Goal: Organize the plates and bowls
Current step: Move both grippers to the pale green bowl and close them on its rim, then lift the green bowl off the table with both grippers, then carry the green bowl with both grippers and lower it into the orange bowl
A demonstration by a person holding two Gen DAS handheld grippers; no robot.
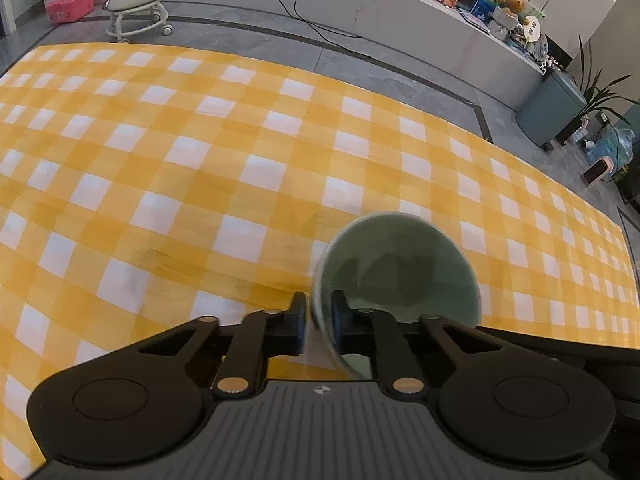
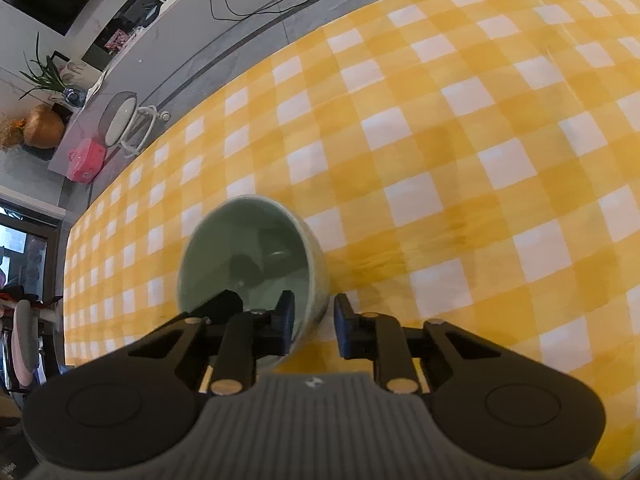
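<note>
A pale green bowl [image 1: 400, 264] sits tilted on the yellow-and-white checked tablecloth [image 1: 200, 168], low and right of centre in the left wrist view. My left gripper [image 1: 319, 318] is shut on its near left rim, one finger inside and one outside. The right wrist view also shows a green bowl [image 2: 248, 256], tilted toward the camera. My right gripper [image 2: 314, 320] is shut on its near right rim, with its left finger inside the bowl. A dark shape [image 2: 226, 300] lies by that bowl's near left rim. I cannot tell whether both views show one bowl.
The checked cloth [image 2: 460, 140] spreads wide around the bowls. Beyond the table's far edge are grey floor, a white wheeled stool [image 1: 138, 8], a pink case [image 1: 70, 2], a trailing black cable [image 1: 304, 8] and a long counter with toys [image 1: 508, 8].
</note>
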